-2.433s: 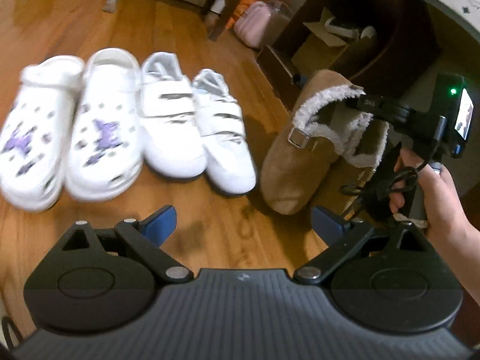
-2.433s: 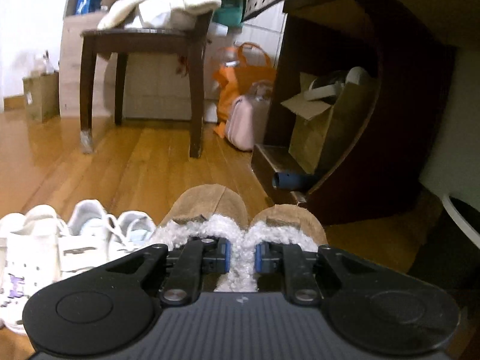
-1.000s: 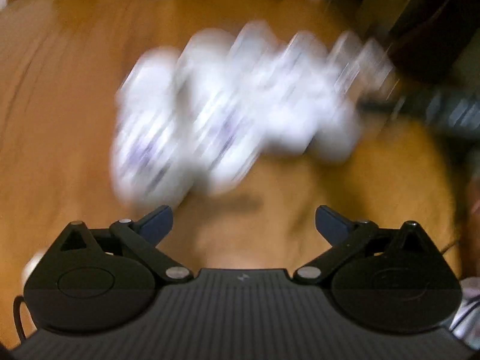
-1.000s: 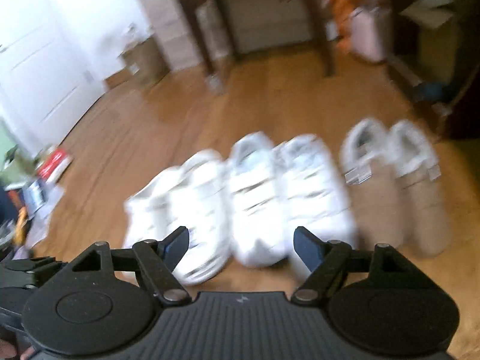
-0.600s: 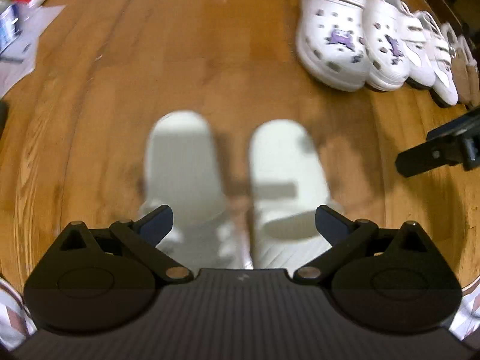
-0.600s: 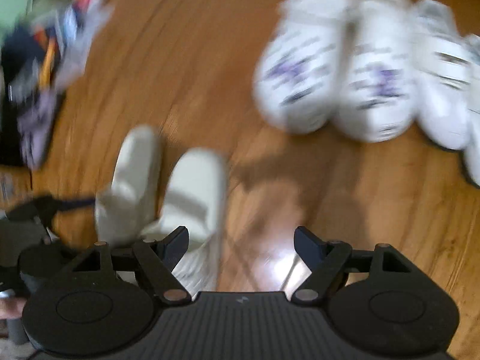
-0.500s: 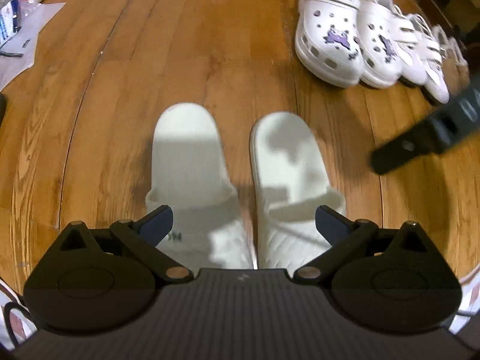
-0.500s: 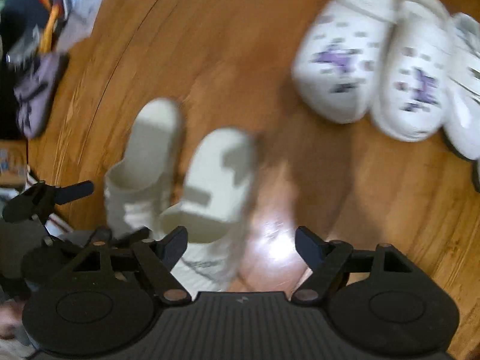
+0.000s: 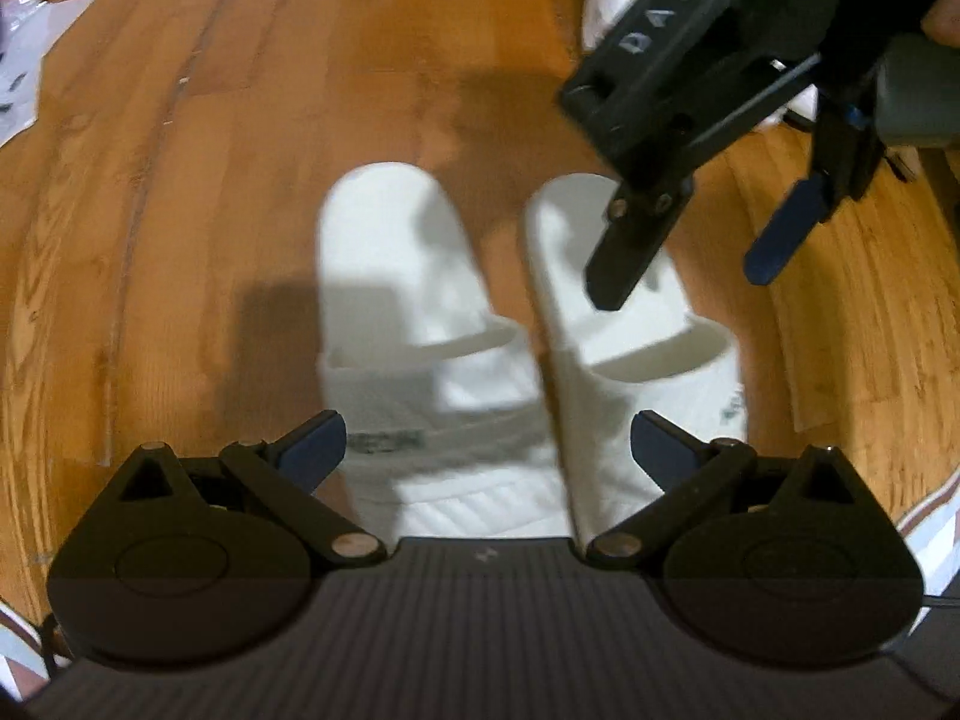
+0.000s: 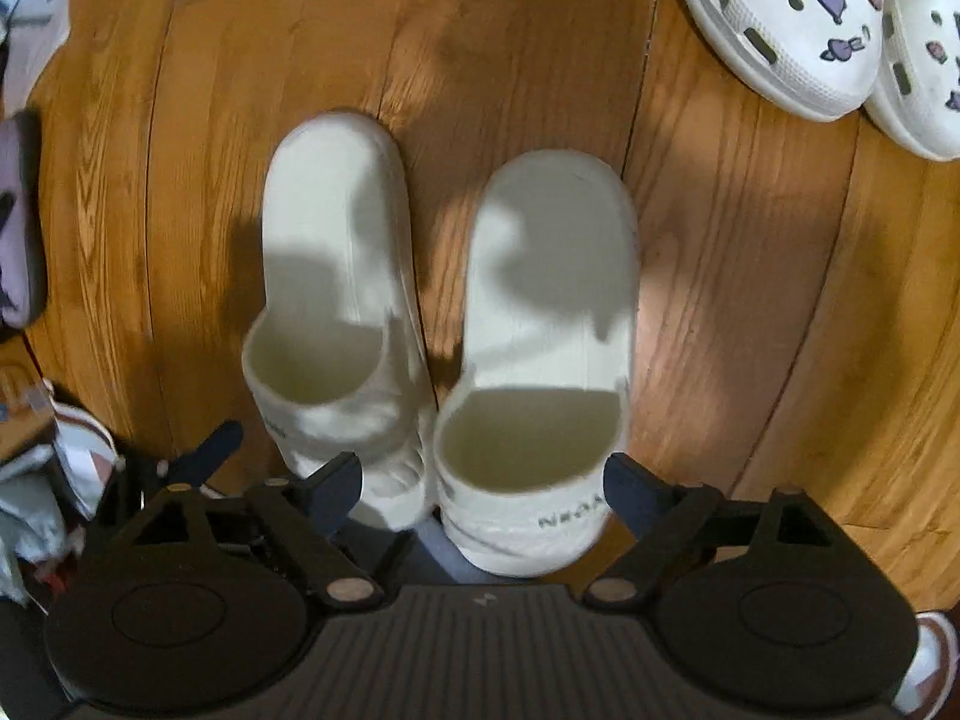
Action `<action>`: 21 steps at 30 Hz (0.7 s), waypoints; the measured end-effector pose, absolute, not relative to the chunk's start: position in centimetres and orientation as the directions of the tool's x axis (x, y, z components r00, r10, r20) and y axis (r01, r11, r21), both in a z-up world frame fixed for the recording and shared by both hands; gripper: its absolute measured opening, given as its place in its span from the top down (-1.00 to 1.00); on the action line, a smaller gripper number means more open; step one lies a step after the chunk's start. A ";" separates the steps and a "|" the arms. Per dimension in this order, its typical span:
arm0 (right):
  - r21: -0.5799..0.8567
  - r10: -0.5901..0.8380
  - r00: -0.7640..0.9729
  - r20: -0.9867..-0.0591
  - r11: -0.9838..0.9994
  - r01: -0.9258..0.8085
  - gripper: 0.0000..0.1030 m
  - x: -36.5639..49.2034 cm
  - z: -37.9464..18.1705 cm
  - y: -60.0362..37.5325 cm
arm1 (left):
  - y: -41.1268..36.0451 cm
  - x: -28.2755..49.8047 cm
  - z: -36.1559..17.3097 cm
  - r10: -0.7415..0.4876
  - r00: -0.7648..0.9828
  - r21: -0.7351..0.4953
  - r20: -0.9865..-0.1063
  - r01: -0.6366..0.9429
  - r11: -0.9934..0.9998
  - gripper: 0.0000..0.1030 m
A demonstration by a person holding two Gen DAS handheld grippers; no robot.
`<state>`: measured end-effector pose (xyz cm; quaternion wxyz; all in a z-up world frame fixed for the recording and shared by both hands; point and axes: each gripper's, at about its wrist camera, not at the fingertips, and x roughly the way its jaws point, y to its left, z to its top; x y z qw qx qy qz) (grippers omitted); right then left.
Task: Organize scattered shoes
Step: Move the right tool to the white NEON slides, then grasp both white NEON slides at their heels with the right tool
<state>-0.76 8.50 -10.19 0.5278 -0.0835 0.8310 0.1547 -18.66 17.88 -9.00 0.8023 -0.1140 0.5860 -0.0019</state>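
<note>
Left view: left tongs [image 9: 487, 443] spread apart above white slippers [image 9: 420, 324] side by side on wooden floor [image 9: 180, 180]; right tongs [image 9: 690, 267] apart overhead. Right view: right tongs [image 10: 480, 480] apart over slipper heels; white clogs [image 10: 798, 24] far right.

We note a wooden plank floor [image 10: 750, 312], warm orange-brown with visible grain and seams, ahead of the tool. Soft dark shadows [image 10: 528, 18] fall across it; a bright glare patch [image 10: 666, 312] lies right of centre.

smooth matt white foam-like slides [image 10: 540, 324] on a glossy, grained wood floor [image 10: 750, 300]; clogs [image 10: 786, 24] look rubbery
</note>
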 end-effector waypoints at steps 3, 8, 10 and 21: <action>0.169 0.034 -0.424 -0.905 0.944 -0.284 -0.71 -0.4 -10.6 8.6 | 19.9 -19.1 -8.5 -0.134 0.334 -0.206 -0.933 -0.190 0.960 -1.00; 0.187 0.044 -0.396 -0.917 0.925 -0.330 -0.35 -1.2 -11.3 9.8 | 21.6 -20.2 -7.4 -0.112 0.382 -0.215 -0.918 -0.240 0.947 -1.00; 0.195 0.049 -0.422 -0.905 0.930 -0.310 -0.30 -1.4 -12.1 10.2 | 22.1 -20.5 -7.4 -0.117 0.387 -0.232 -0.915 -0.265 0.936 -1.00; 0.125 0.028 -0.430 -0.902 0.972 -0.199 -0.50 0.3 -15.7 11.1 | 24.9 -21.9 -7.8 -0.138 0.406 -0.310 -0.903 -0.395 0.865 -1.00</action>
